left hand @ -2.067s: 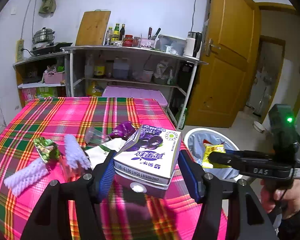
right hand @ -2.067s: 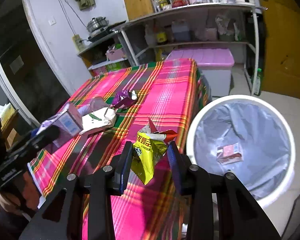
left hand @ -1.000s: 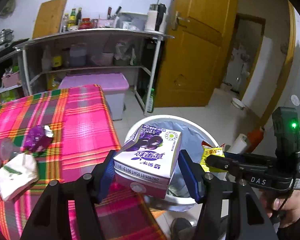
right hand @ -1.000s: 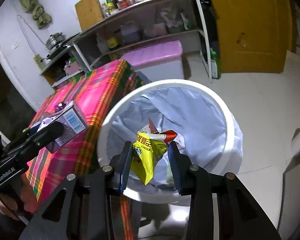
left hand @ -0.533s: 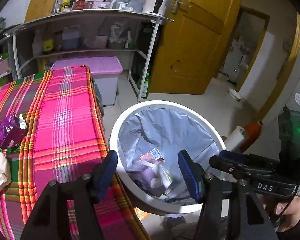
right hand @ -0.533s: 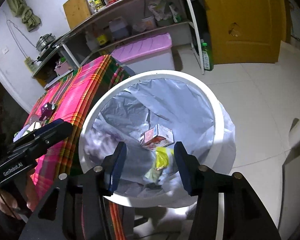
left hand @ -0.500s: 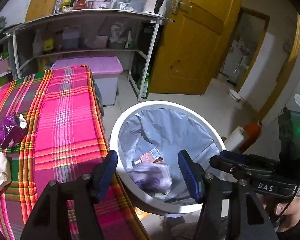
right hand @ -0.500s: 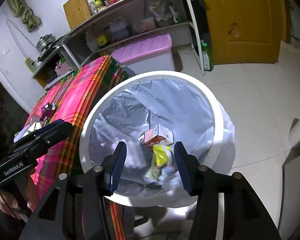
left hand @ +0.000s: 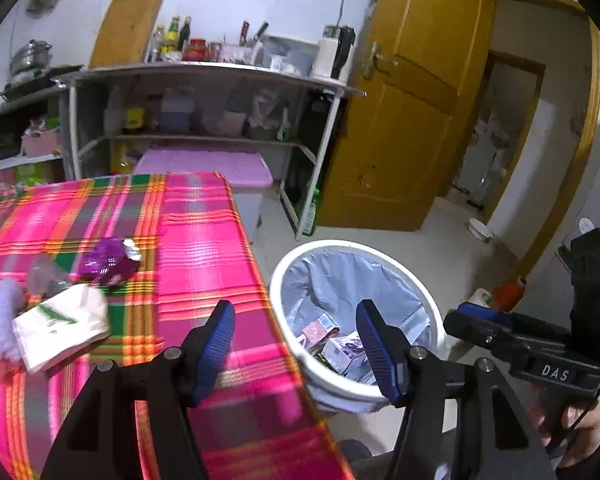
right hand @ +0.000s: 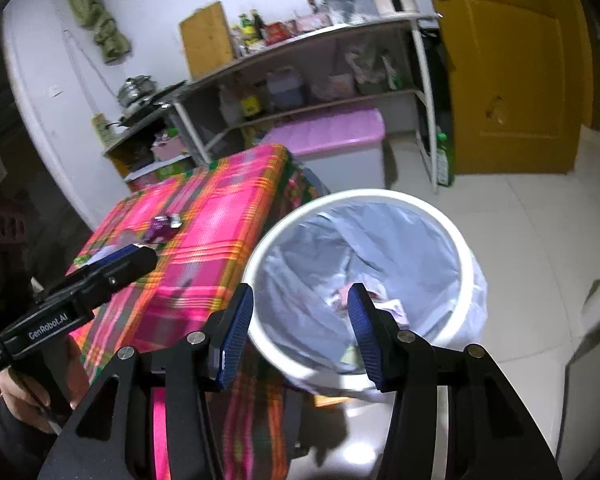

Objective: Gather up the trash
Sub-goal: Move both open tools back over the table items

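Note:
My left gripper (left hand: 294,320) is open and empty, hanging over the table's right edge beside the white bin (left hand: 380,250). A purple milk carton (left hand: 346,350) and a small red box (left hand: 318,328) lie inside the bin's grey liner. My right gripper (right hand: 300,300) is open too, with nothing between its fingers, above the bin's near rim (right hand: 380,194). On the plaid tablecloth (left hand: 204,240) lie a purple wrapper (left hand: 106,264), a white paper packet (left hand: 62,322), a crumpled clear plastic piece (left hand: 40,276) and a white foam net (left hand: 0,320). The wrapper (right hand: 162,226) also shows in the right wrist view.
A metal shelf rack (left hand: 204,68) with bottles and jars stands behind the table, with a purple-lidded box (left hand: 208,162) under it. A yellow wooden door (left hand: 412,120) stands ajar at the right. A green bottle (left hand: 310,216) stands on the tiled floor.
The milk carton left my left gripper and the yellow snack bag left my right gripper; both fell into the bin. Both views have since swung back toward the table.

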{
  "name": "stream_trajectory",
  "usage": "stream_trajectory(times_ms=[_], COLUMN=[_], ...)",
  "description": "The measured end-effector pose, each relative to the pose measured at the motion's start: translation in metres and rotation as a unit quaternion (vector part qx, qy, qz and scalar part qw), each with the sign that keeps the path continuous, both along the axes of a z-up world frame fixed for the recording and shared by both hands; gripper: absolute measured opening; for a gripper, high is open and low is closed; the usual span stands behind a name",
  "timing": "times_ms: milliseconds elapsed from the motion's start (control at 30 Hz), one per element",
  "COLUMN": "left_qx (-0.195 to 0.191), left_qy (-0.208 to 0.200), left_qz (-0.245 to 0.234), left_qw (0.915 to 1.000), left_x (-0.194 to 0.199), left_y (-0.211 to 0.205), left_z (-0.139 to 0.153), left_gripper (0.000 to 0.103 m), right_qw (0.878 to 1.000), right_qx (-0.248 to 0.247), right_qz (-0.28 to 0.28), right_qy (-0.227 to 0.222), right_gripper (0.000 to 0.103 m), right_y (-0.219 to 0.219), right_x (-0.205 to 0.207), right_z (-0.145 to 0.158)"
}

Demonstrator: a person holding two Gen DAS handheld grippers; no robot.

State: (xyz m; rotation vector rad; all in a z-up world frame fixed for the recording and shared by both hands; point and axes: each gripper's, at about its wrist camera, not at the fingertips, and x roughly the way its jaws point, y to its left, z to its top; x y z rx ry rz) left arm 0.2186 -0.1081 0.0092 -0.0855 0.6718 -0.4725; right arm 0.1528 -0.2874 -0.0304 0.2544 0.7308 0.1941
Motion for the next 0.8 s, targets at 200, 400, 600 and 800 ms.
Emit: stream_trajectory(times_ms=[200, 400, 600, 800], left_qx=[0.012, 0.014, 0.017, 0.024], left_qy=[-0.019, -0.027, -0.032, -0.036], left_qz=[0.029, 0.053, 0.084, 0.115], left_qw=[0.9993, 0.9981, 0.9958, 0.9924], left_x=[-0.031, -0.051, -0.065, -0.075], left_y=[0.029, 0.058, 0.086, 0.114], left_z=[0.01, 0.012, 0.013, 0.009], left_gripper=[0.062, 0.062, 0.062, 0.062], right_qw=[0.999, 0.997, 0.994, 0.992], right_qx=[-0.006, -0.013, -0.011, -0.014], right_qz=[0.04, 0.079, 0.104, 0.125], right_qy=[-0.016, -0.022, -0.013, -0.005], right_gripper=[0.05, 0.05, 0.05, 0.051], right_y=[0.035, 0.064, 0.082, 0.101], right_x=[-0.007, -0.011, -0.009, -0.005], right_z=[0.009, 0.01, 0.006, 0.003])
